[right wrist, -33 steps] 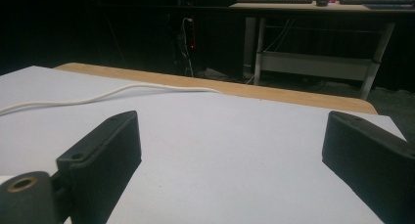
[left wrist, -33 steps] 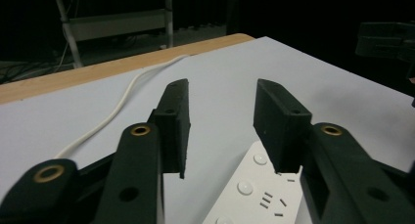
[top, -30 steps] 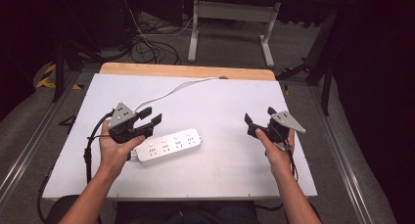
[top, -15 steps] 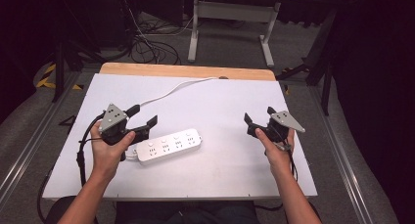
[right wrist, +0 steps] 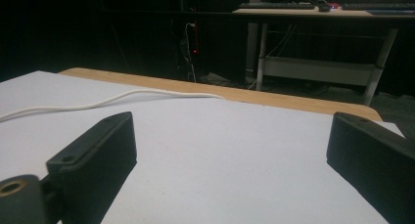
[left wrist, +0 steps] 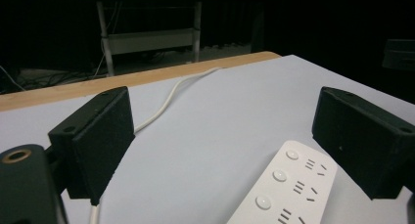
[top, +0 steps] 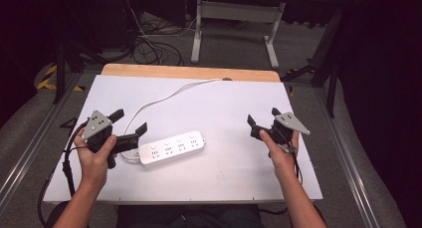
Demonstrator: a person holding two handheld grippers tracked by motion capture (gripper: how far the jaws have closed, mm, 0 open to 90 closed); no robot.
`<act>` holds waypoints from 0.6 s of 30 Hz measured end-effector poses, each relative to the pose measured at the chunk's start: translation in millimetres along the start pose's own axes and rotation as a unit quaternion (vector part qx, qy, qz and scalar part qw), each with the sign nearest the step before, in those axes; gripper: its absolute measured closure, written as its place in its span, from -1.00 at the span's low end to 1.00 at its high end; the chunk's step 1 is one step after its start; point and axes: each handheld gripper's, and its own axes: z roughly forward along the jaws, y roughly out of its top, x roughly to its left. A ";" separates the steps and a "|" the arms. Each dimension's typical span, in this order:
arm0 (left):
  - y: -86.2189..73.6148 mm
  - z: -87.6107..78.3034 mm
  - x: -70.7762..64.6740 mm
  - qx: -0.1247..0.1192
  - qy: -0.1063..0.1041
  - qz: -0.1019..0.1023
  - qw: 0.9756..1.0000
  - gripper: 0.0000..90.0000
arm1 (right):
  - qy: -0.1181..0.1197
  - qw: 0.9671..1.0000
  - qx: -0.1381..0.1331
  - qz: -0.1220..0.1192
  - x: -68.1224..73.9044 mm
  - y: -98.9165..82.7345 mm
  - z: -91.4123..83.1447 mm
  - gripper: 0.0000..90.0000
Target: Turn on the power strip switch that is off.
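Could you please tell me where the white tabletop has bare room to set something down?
The widest bare patch lies between the power strip and the right gripper. The far right corner, beyond the white cord up to the wooden edge, is also bare. It is crowded at near left, where the left gripper sits beside the strip's end.

we see a brightly lit, sharp white table sheet under overhead light, soft shadows, surroundings dark.

Power strip and its cable cross the table; right half lies open
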 end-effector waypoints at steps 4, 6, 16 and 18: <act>-1.8 0.5 2.7 -0.005 0.005 -0.012 1.000 -0.85 | 0.000 1.000 -0.001 0.000 -0.5 0.2 -0.5 -0.92; -1.8 -0.2 3.5 -0.009 0.012 -0.013 1.000 -0.96 | -0.001 1.000 -0.002 0.003 -1.0 0.3 -0.9 -0.94; -3.9 -1.8 7.8 -0.022 0.038 -0.012 0.999 -0.98 | -0.001 1.000 0.000 0.002 -0.8 0.2 -1.1 -0.94; -4.3 -1.5 8.2 -0.021 0.039 -0.011 0.999 -0.98 | -0.001 1.000 0.000 0.002 -1.0 0.1 -1.0 -0.94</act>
